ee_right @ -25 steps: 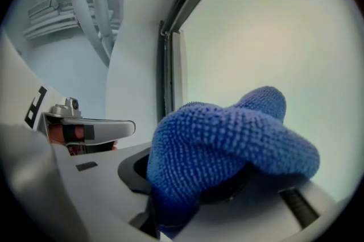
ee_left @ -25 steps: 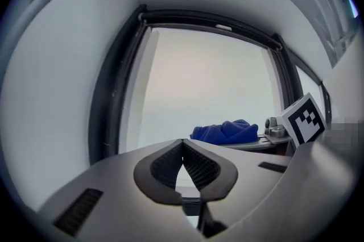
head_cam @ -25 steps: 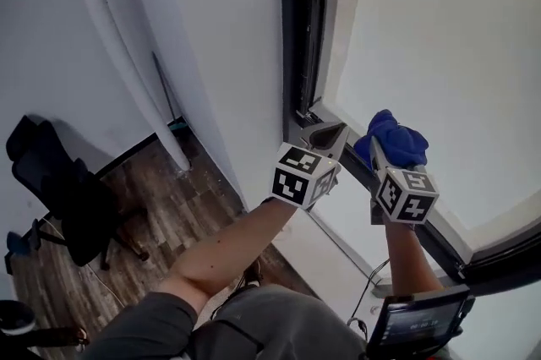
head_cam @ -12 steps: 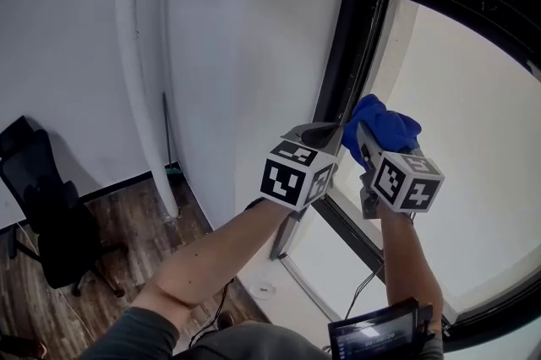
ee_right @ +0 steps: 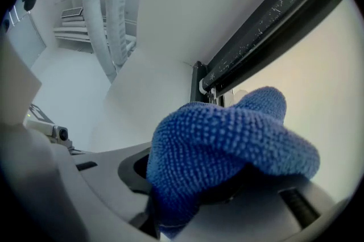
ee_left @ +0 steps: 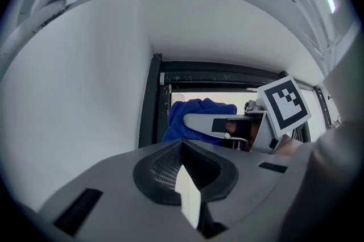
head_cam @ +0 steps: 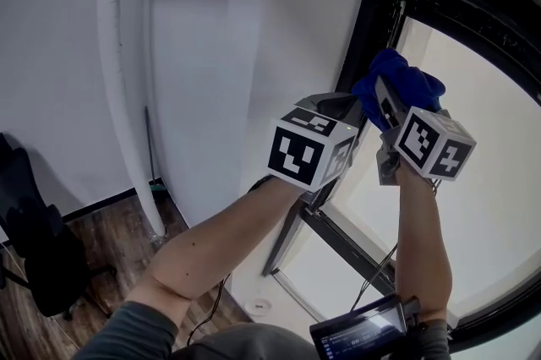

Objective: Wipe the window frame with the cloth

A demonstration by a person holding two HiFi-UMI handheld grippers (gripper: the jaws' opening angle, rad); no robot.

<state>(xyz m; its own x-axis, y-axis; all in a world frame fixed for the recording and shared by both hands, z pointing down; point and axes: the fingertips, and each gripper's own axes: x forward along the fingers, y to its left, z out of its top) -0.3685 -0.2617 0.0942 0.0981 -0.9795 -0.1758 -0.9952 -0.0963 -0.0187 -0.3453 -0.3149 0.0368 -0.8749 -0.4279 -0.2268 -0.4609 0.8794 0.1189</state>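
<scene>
Pinches the cloth (head_cam: pixel 407 84) in the right gripper (head_cam: pixel 385 102), just right of the window frame (head_cam: pixel 358 54)'s upright bar; holds the left gripper (head_cam: pixel 335 106) pressed together, empty.

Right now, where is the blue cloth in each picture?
Head view: blue cloth upper right, in the right gripper's jaws, beside the black window frame.
Left gripper view: cloth at centre, just right of the frame.
Right gripper view: cloth fills the lower middle, between the jaws, below the frame.
Shared landmark: the black window frame.
</scene>
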